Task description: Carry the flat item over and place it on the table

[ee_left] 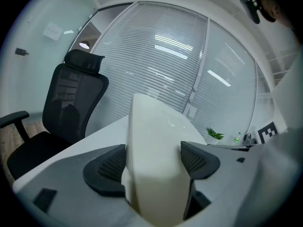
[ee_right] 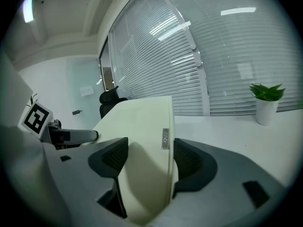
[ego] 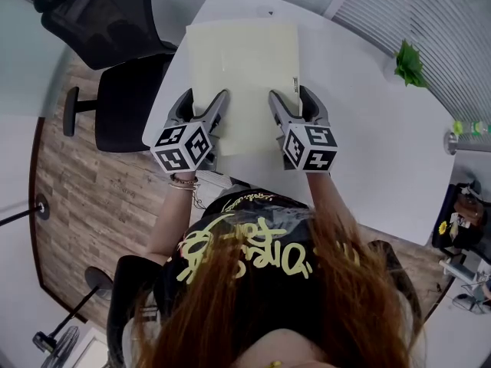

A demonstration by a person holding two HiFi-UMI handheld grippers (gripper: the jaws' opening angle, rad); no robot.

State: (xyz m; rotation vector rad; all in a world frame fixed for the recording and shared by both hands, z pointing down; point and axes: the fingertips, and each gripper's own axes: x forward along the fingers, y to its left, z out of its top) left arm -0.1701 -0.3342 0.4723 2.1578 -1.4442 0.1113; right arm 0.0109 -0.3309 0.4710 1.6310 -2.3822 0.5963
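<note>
A pale cream flat item (ego: 244,67) lies over the left part of the white table (ego: 368,144), its near edge held by both grippers. My left gripper (ego: 204,98) is shut on the item's near left corner; in the left gripper view the flat item (ee_left: 154,141) fills the gap between the jaws of this gripper (ee_left: 154,162). My right gripper (ego: 291,95) is shut on the near right corner. In the right gripper view the flat item (ee_right: 142,136) sits edge-on between the jaws of that gripper (ee_right: 147,157). A small metal tag (ee_right: 165,138) shows on its right edge. Whether it touches the tabletop I cannot tell.
A black office chair (ego: 115,60) stands left of the table, close to the item's left edge. A small potted plant (ego: 409,64) sits at the table's far right. White blinds (ee_left: 156,65) run behind the table. A second desk with clutter (ego: 464,228) is at the right.
</note>
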